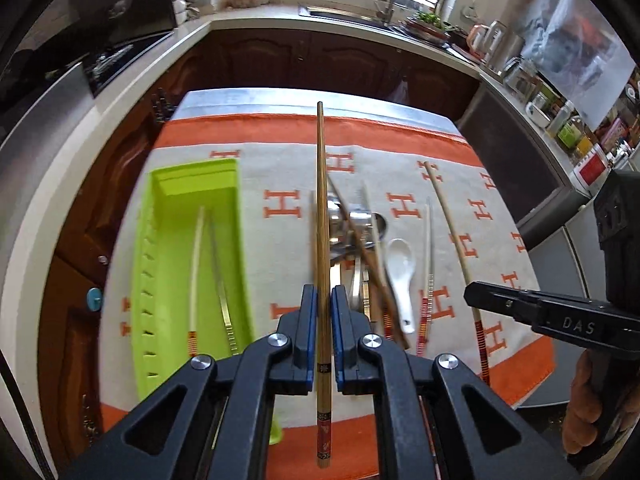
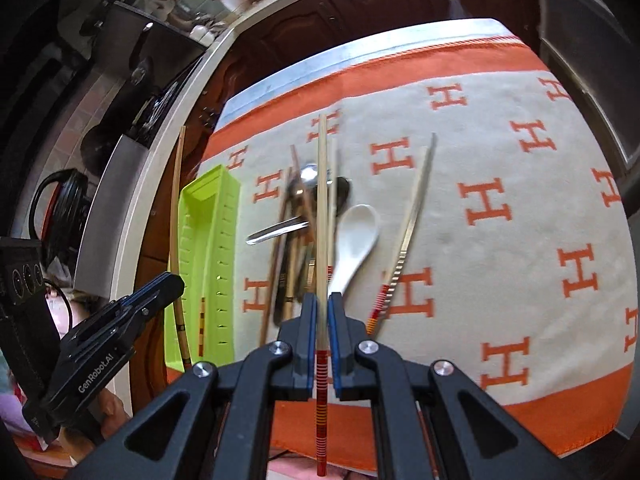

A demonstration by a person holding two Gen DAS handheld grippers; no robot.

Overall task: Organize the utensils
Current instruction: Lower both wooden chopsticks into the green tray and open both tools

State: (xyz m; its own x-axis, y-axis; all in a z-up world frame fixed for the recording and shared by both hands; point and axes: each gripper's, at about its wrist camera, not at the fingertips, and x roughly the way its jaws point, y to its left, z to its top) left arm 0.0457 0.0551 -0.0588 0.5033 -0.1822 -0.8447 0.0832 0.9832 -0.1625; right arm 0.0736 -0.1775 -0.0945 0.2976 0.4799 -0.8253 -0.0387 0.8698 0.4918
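Nearest each camera, both tongs were closed on a single chopstick: the left tongs (image 1: 324, 320) held a brown chopstick (image 1: 322, 240) and the right tongs (image 2: 322, 328) a pale chopstick with a red-striped end (image 2: 321, 220), each stick running straight ahead along the fingers and raised above the surface (image 2: 520, 160). Just beyond lay the unsorted pile of utensils (image 1: 356, 236) with a white ceramic spoon (image 1: 401, 276) beside it. The green tray (image 1: 192, 256), long axis parallel to the held sticks, lay to the left of the left tongs and already contained two chopsticks; the left tongs appeared nearer it. Motion blur obscured the pile, so its items could not be counted, and the tray's near end was hidden behind the tongs.
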